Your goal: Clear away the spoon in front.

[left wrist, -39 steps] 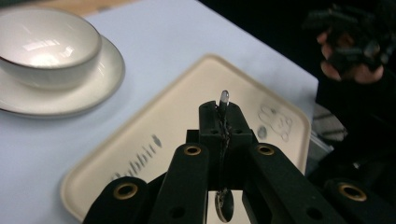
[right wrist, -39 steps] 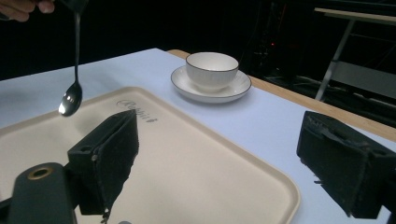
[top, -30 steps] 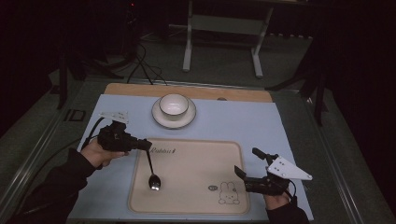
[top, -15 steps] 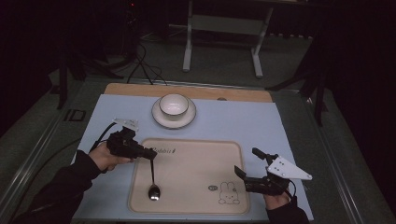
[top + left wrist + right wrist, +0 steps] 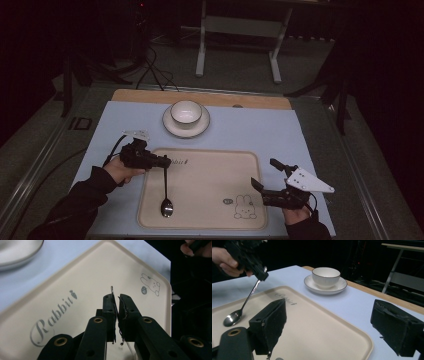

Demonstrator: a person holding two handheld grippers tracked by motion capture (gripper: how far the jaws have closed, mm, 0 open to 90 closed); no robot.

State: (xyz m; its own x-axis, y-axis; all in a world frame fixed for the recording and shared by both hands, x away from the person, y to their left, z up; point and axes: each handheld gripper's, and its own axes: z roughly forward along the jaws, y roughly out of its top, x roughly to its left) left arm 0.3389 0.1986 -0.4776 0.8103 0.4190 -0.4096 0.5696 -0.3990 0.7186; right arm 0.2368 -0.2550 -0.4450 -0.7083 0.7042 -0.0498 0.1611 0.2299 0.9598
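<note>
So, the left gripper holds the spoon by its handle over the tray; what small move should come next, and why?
Probably open the left gripper and let go. It is shut on the handle end of the spoon, whose bowl already seems to rest on the tray, so a release would likely just lay the handle down. The right gripper is open, apart from it.

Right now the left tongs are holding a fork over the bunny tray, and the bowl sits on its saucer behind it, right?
Not quite: it is a spoon, not a fork. The right gripper view shows its round bowl end touching the tray while the left tongs pinch the handle. The bowl does sit on its saucer behind the tray.
</note>
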